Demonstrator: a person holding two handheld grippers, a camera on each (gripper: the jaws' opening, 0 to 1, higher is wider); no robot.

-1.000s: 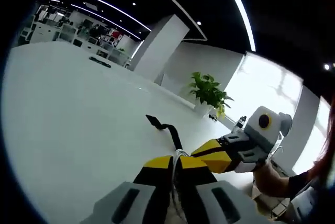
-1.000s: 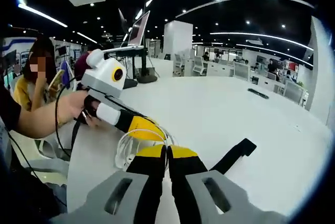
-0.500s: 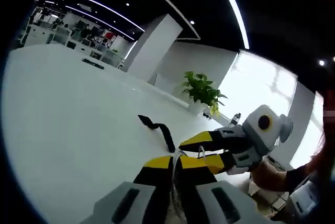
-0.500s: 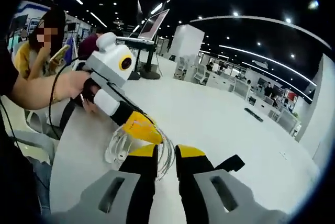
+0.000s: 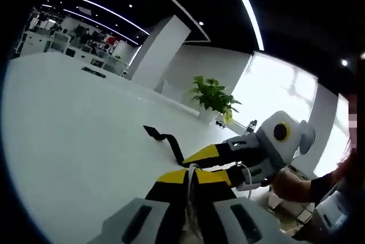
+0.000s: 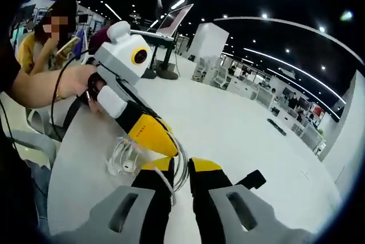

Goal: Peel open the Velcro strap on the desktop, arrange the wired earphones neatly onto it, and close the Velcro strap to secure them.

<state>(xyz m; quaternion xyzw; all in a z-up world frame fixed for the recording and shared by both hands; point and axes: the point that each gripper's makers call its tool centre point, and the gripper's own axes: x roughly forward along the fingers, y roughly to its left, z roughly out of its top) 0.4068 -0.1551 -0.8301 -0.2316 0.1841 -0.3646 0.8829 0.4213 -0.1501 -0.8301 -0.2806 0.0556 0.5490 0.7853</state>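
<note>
Left gripper view: left gripper (image 5: 190, 177) clamped on the white earphones (image 5: 189, 171), jaws together with the cord pinched between them. Black Velcro strap (image 5: 165, 140) flat on the white tabletop (image 5: 74, 124), just past the fingertips, long axis running away up-left. Right gripper (image 5: 212, 161) in from the right, jaws parted a bit, seemingly around the cord

Right gripper view: right gripper (image 6: 181, 165) slightly apart, straddling the coiled earphones (image 6: 132, 154), not clamped as far as visible. Left gripper (image 6: 169, 148) reaching in from the left, tip in the coil. Strap end (image 6: 252, 180) poking out right of the jaws. Probably nearer to the right gripper, so bundle goes that way
</note>
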